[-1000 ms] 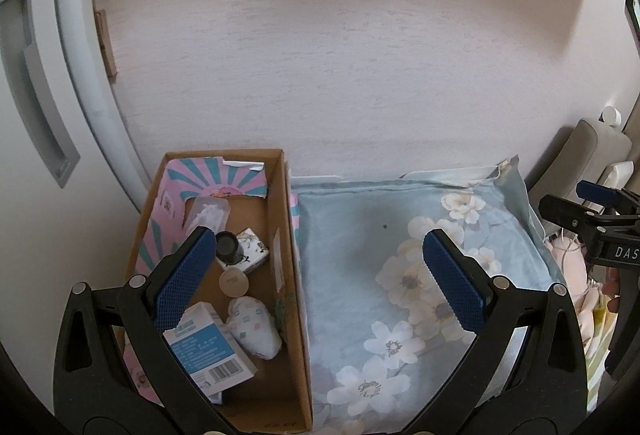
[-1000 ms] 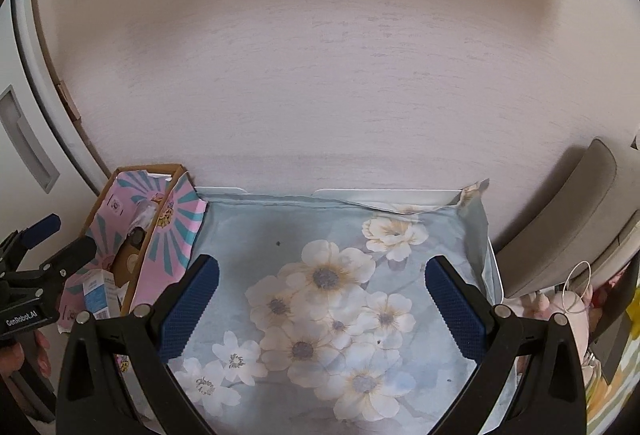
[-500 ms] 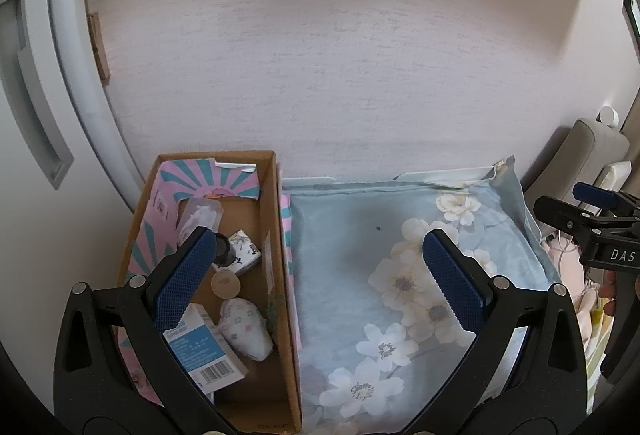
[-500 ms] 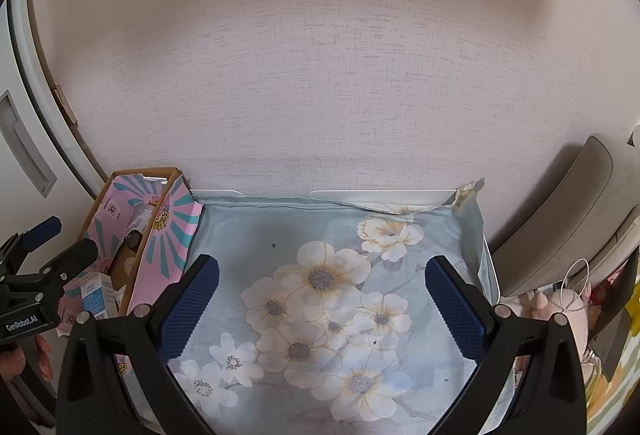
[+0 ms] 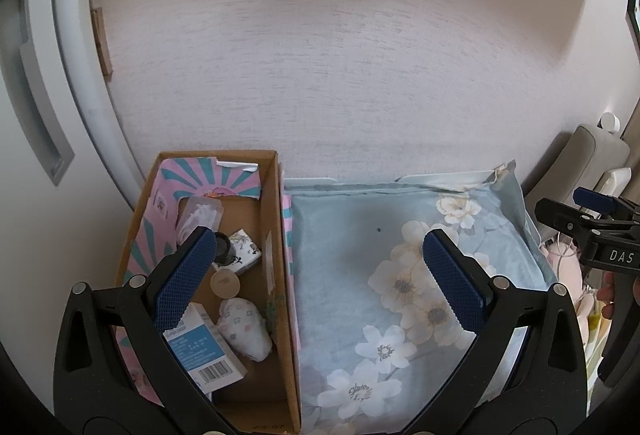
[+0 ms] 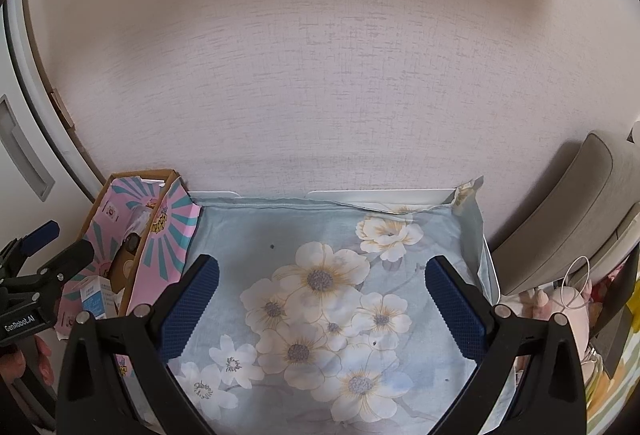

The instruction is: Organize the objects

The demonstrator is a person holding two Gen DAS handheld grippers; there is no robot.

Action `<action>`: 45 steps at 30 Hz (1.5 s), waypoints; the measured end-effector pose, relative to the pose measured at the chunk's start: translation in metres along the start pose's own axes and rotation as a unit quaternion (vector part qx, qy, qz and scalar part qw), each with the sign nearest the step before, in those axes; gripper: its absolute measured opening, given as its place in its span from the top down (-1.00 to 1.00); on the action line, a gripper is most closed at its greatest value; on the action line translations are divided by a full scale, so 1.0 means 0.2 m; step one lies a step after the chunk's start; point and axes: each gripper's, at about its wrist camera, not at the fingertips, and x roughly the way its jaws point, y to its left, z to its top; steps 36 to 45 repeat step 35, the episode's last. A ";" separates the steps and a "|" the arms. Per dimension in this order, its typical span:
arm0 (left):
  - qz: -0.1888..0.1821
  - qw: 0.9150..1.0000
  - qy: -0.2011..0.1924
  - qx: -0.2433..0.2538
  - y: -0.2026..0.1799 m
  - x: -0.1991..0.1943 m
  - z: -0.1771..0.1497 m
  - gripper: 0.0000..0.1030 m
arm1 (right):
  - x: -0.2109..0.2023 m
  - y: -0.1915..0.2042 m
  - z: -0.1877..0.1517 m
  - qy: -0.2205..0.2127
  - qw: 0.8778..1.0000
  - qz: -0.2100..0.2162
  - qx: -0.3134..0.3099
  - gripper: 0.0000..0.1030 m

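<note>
My left gripper (image 5: 320,267) hangs with its jaws spread wide and nothing between them, straddling the right wall of the cardboard box (image 5: 280,235). That box is my landmark: it stands against the wall, lined with a pink-and-teal striped sheet (image 5: 208,175). Inside it lie a clear plastic packet (image 5: 200,213) at the far end, then a small dark bottle (image 5: 223,247) touching a little printed carton (image 5: 242,249), a round tan cap (image 5: 225,282), a soft white patterned pouch (image 5: 244,327), and nearest me a white-and-blue barcoded box (image 5: 200,351). Just right of the box spreads a pale blue floral cloth (image 6: 320,235) (bare of objects). My right gripper (image 6: 322,293) hovers over that cloth, likewise wide open and empty.
</note>
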 end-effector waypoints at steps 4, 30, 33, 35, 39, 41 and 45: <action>0.002 1.000 0.000 -0.001 0.00 0.00 0.00 -1.00 | 0.00 0.00 0.00 0.000 1.000 -0.001 0.000 -0.99; 0.026 0.999 -0.028 -0.007 0.00 -0.03 0.02 -1.00 | 0.01 0.02 0.00 -0.003 1.000 -0.007 0.003 -0.99; 0.021 0.999 -0.035 -0.007 -0.01 -0.04 0.02 -1.00 | 0.01 0.02 0.00 -0.003 1.000 -0.009 0.002 -0.99; 0.021 0.999 -0.033 -0.005 -0.01 -0.04 0.02 -1.00 | 0.01 0.02 0.00 -0.004 1.000 -0.009 0.003 -0.99; 0.021 0.999 -0.033 -0.005 -0.01 -0.04 0.02 -1.00 | 0.01 0.02 0.00 -0.004 1.000 -0.009 0.003 -0.99; 0.021 0.999 -0.033 -0.005 -0.01 -0.04 0.02 -1.00 | 0.01 0.02 0.00 -0.004 1.000 -0.009 0.003 -0.99; 0.021 0.999 -0.033 -0.005 -0.01 -0.04 0.02 -1.00 | 0.01 0.02 0.00 -0.004 1.000 -0.009 0.003 -0.99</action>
